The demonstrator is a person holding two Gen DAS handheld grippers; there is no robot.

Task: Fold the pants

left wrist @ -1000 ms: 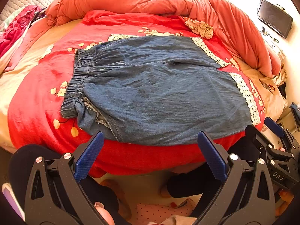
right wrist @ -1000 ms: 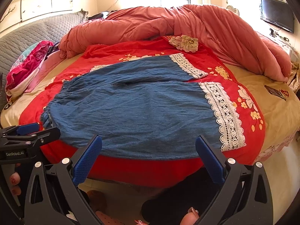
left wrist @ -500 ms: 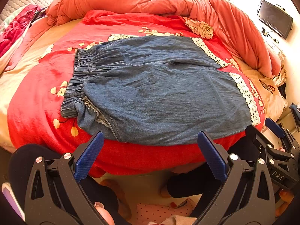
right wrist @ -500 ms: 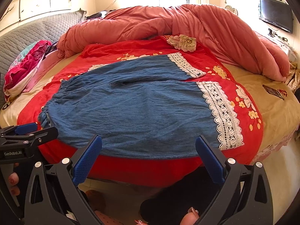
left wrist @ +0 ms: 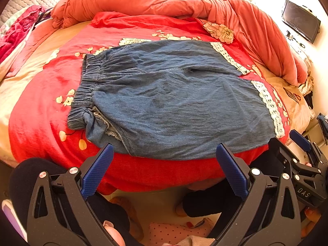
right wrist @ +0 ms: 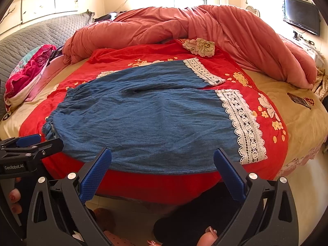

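Note:
Blue denim pants [left wrist: 170, 102] [right wrist: 147, 119] lie flat on a red flowered cover [left wrist: 37, 110] [right wrist: 264, 94], elastic waistband to the left and white lace hems [right wrist: 244, 125] to the right. Both legs lie side by side, the far one slightly overlapped. My left gripper [left wrist: 165, 170] hovers open just short of the pants' near edge, over the bed's front edge. My right gripper [right wrist: 163, 170] is also open and empty, level with it near the right half of the pants. Each gripper shows at the other view's side.
A bunched salmon duvet [right wrist: 184, 26] fills the back and right of the bed. Pink and floral bedding [right wrist: 26, 73] lies at the left by a grey headboard. A TV [right wrist: 301, 14] hangs on the right wall. A person's dark-clad legs and feet [left wrist: 205, 203] stand below.
Almost nothing moved; the right wrist view shifted very slightly nearer the bed. Both grippers stayed open.

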